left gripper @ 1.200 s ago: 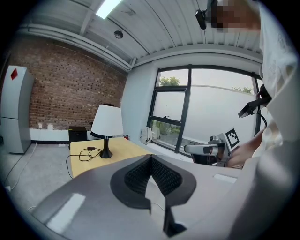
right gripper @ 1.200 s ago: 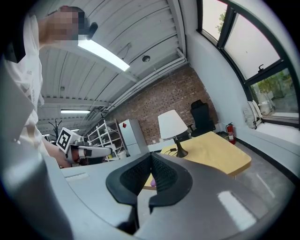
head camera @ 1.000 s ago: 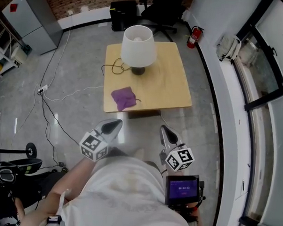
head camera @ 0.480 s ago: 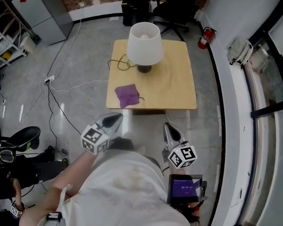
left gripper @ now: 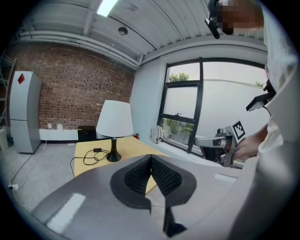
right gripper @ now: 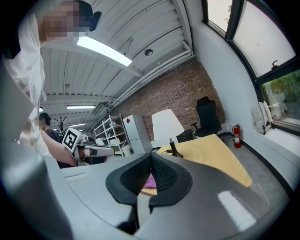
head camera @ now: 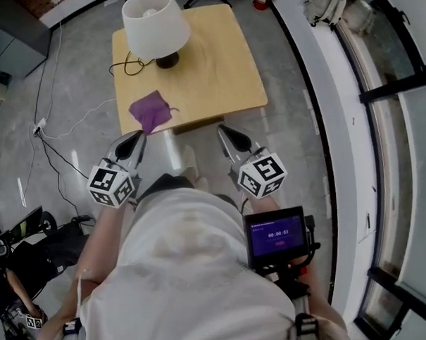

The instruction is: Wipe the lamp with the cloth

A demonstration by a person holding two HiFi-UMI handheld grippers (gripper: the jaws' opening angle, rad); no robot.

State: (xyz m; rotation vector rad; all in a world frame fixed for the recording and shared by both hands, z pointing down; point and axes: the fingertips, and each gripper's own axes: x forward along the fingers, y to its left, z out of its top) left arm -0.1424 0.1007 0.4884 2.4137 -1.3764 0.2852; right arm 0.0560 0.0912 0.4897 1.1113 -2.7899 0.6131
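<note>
We note the low wooden table [head camera: 224,75] ahead on grey floor. The lamp [head camera: 154,22], white shade on a dark base, stands upright near the table's far left corner, its black cord [head camera: 127,65] coiled beside the base. The purple cloth [head camera: 152,111] lies crumpled and flat at the near left edge of the table, apart from the lamp. The left gripper [head camera: 135,140] hangs just short of that edge, close to the cloth but not touching it; its own view shows the ribbed pads pressed together with nothing between them. The right gripper [head camera: 227,134] is level with it, off the table's near right side, tips likewise closed tight and empty. From the right gripper view we catch a sliver of purple below the closed pads.
</note>
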